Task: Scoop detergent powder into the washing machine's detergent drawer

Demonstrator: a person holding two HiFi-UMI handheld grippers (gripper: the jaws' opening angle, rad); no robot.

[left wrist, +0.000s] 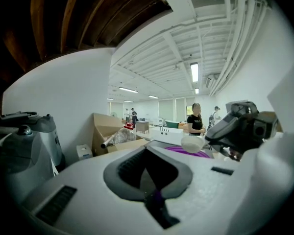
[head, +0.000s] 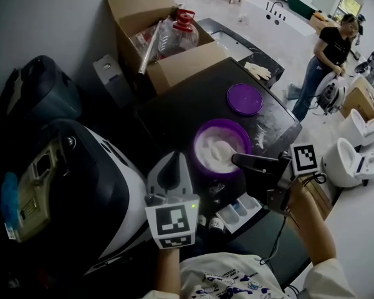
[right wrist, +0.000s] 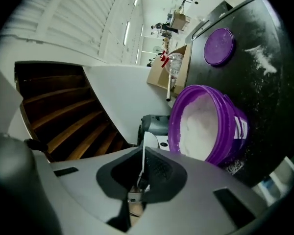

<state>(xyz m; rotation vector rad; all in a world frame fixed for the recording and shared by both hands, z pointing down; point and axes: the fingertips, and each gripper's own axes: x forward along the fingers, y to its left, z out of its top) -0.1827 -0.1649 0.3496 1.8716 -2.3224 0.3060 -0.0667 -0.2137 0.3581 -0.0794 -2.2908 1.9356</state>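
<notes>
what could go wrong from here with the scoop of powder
The scoop is pinched by its thin handle in the right gripper; it may twist and tip powder.
The drawer has narrow compartments and lies past the tub's near rim, so powder may miss it; spilled powder already streaks the black top.
</notes>
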